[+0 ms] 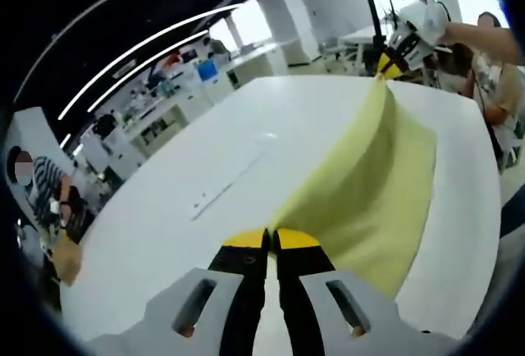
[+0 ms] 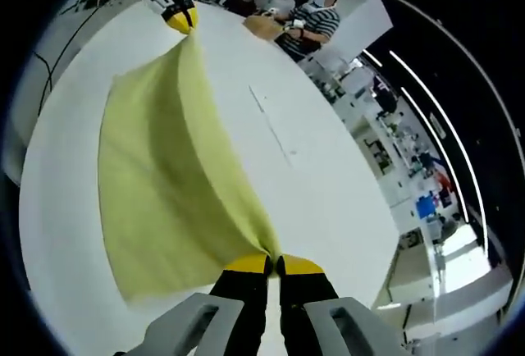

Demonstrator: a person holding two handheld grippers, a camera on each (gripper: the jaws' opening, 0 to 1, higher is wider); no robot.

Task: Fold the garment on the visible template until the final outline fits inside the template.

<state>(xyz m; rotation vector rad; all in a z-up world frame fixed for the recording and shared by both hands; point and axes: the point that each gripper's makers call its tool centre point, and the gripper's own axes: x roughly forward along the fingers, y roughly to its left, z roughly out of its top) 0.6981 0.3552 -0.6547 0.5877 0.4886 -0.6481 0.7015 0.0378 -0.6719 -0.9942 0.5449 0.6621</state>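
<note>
Left gripper [image 1: 271, 239], right gripper [image 2: 273, 265], garment [image 2: 168, 184] stretched between

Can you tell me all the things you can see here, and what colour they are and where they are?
Soft pale yellow cloth garment: one, pale yellow, stretched above the table between the two grippers, its loose part draped on the tabletop.
Big white table: one, white, under the garment.
Thin faint template line: one, grey, on the tabletop beside the garment.
Person in a striped shirt: one, black and white stripes, at the far edge of the table in the right gripper view.
White shelves and counters: several, white, in the room behind the table.
Left gripper: one, yellow tips on black jaws, shut on a garment corner.
Right gripper: one, yellow tips on black jaws, shut on the opposite corner.
</note>
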